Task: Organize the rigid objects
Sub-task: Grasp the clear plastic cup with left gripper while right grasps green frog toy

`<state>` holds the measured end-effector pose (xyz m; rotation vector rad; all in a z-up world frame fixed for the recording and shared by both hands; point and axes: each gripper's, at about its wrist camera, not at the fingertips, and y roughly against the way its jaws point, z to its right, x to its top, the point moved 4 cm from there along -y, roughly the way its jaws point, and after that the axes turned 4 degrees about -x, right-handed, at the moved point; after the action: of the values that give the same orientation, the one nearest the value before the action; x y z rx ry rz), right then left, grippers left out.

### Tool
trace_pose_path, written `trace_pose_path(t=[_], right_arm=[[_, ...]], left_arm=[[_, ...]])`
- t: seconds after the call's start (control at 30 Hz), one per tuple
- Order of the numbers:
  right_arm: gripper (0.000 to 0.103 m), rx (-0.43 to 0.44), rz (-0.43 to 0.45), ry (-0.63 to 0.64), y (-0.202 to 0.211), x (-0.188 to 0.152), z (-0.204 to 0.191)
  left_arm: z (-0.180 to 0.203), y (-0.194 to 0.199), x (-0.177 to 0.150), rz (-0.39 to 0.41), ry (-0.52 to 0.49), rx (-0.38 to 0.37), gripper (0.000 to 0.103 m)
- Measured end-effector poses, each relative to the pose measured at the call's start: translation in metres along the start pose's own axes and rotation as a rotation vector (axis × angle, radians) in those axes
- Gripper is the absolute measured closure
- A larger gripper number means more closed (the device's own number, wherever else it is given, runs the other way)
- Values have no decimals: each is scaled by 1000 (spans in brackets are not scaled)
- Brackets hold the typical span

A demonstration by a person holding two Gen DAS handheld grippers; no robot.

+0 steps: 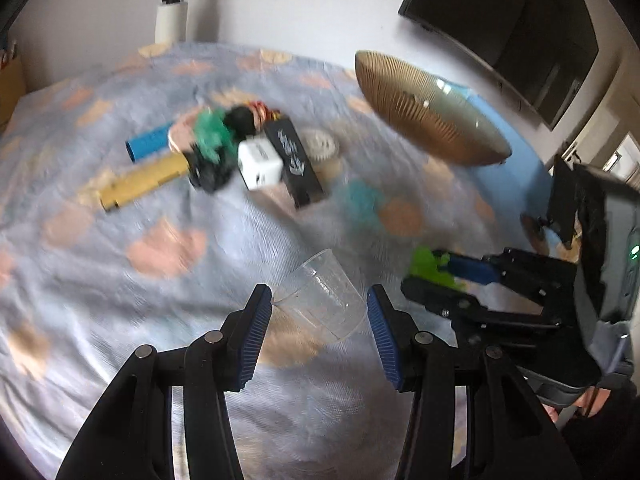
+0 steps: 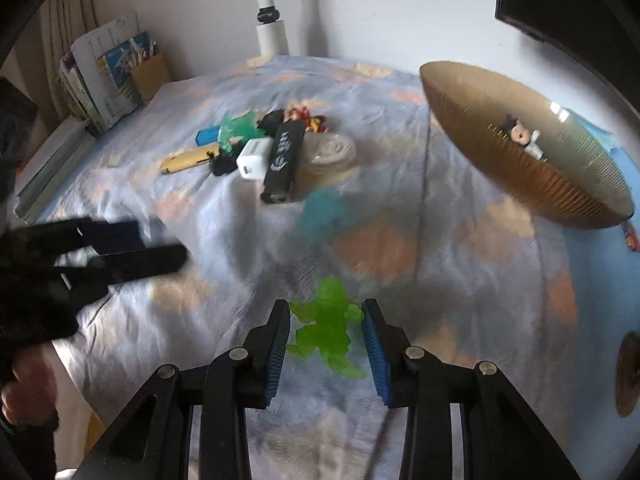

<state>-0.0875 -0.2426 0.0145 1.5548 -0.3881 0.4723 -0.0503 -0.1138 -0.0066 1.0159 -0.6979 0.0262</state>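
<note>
My right gripper clamps the translucent green plastic figurine between its pads; stiff, light, best held across the torso. My left gripper holds the clear plastic cup.

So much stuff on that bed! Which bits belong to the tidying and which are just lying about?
Part of the job:
- green figure in the right gripper
- clear cup in the left gripper
- gold bowl
- pile of small objects

Just lying about:
- books
- white pole
</note>
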Motion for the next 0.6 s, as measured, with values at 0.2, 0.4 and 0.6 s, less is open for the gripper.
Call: trace_pose_path(t=[0.2,0.4,0.6], right_arm=[[67,-4,28,6,-5,-8,2],[63,-6,28,17,-4,-9,3],[53,-1,32,26,-1,-17,-2]], left_arm=[[-2,-9,-5,-8,18,15,49],[-1,-6,-7,9,62,-7,34],[-8,0,-12,25,142,-26,34]])
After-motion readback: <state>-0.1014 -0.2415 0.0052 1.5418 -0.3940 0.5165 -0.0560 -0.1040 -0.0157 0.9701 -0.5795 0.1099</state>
